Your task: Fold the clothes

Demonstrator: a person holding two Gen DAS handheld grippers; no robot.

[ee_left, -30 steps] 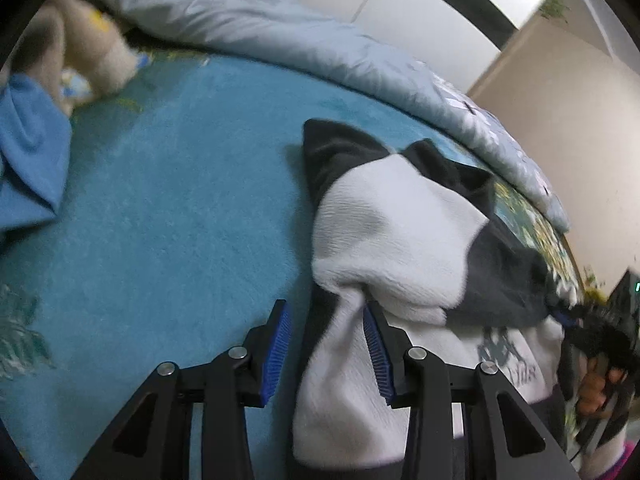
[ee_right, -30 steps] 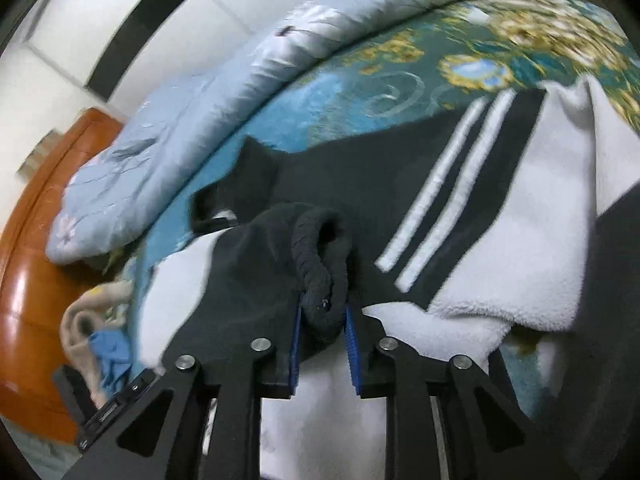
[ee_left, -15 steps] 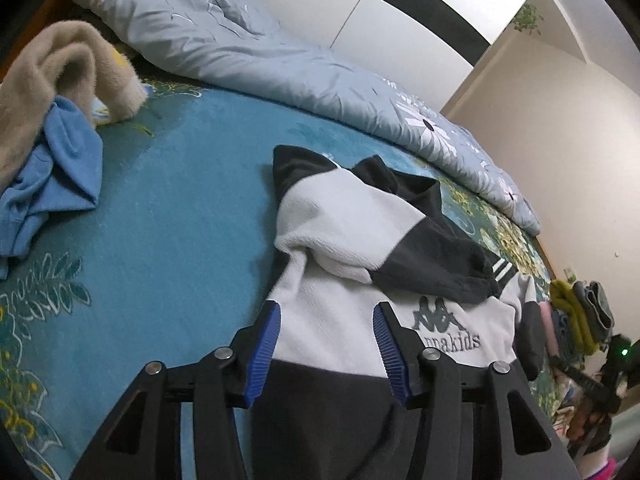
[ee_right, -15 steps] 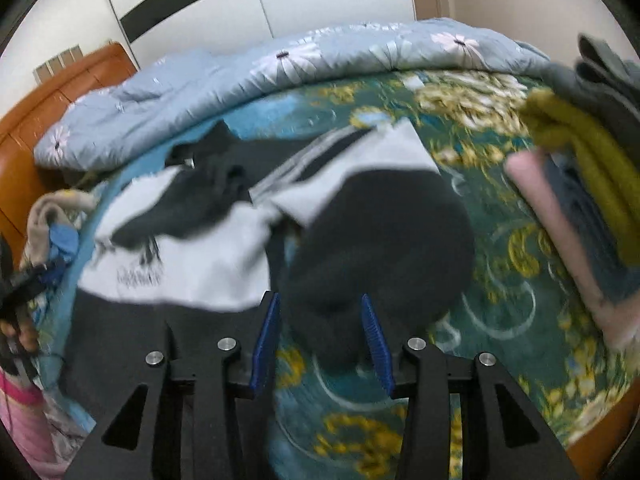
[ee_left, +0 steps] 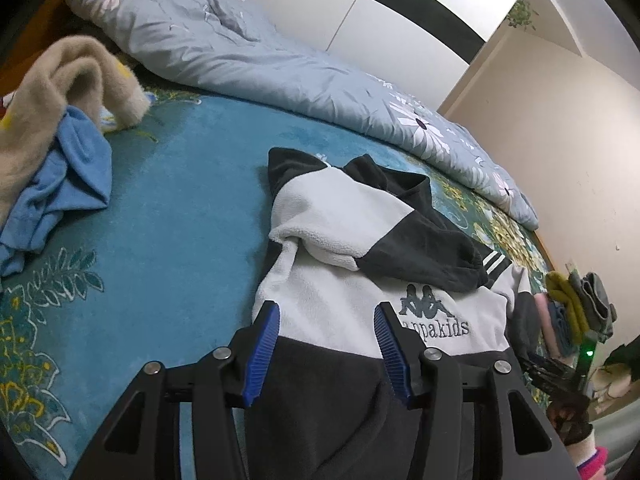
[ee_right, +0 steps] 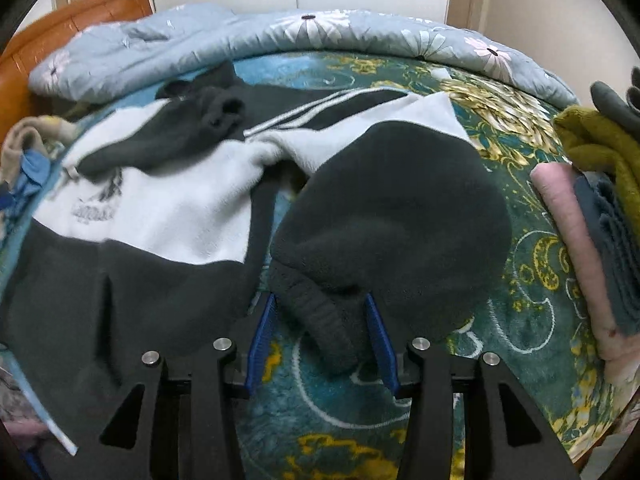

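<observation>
Left gripper [ee_left: 326,314] and right gripper [ee_right: 319,304] — both jaws spread wide, gripping nothing.

black-and-white fleece hoodie [ee_left: 340,280], sleeve folded, on bed

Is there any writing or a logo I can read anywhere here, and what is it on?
"appakids": stitched on the white chest of the sweatshirt, under a logo of two seated figures; the left gripper hides the start of the word.
The same lettering in the right wrist view: too blurred to read.
The quilt bears only printed daisies, no words.
Nothing else readable.
</observation>
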